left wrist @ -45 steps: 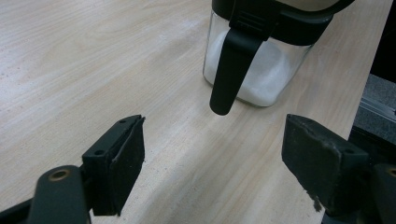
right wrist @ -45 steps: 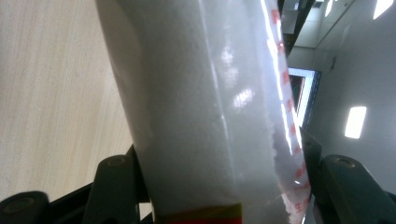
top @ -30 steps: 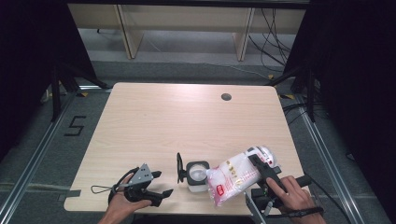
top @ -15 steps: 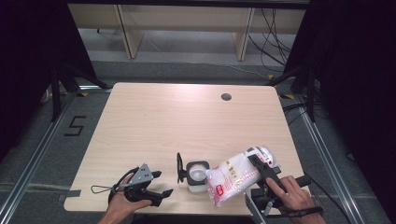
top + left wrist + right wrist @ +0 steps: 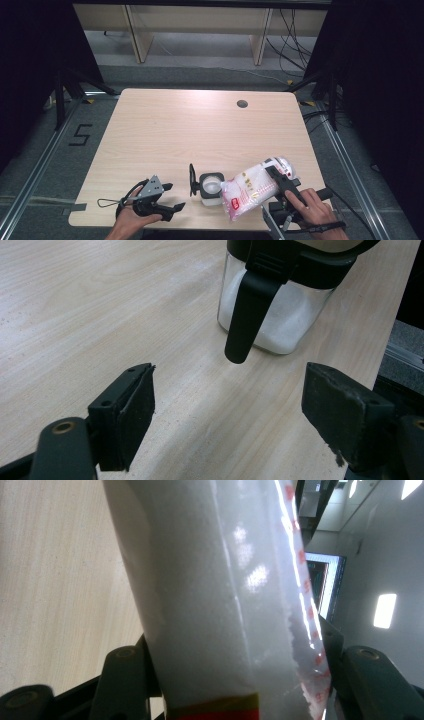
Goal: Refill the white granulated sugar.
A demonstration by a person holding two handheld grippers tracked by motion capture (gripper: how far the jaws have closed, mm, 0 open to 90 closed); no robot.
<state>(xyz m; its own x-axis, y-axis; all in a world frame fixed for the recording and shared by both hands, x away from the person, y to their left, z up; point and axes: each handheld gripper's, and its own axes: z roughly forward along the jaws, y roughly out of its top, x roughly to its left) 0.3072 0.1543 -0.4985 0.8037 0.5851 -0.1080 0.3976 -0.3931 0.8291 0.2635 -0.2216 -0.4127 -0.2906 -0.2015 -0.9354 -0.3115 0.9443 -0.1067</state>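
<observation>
White granules half-fill the glass jar (image 5: 272, 315); bag (image 5: 250, 187) tilted beside.

Left gripper (image 5: 227, 405) low over wooden table (image 5: 100, 305), jaws spread wide, nothing between. Just ahead, clear square jar (image 5: 280, 315) with black collar, white granules inside. Black handle (image 5: 250, 300) hanging down jar's near side, tip above table between jaws.

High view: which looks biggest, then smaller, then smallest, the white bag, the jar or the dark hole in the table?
1. The white bag, held in the right gripper, looks biggest.
2. The jar, with its black lid flipped up, comes next.
3. The dark hole looks smallest, though it lies farther from the camera.
</observation>
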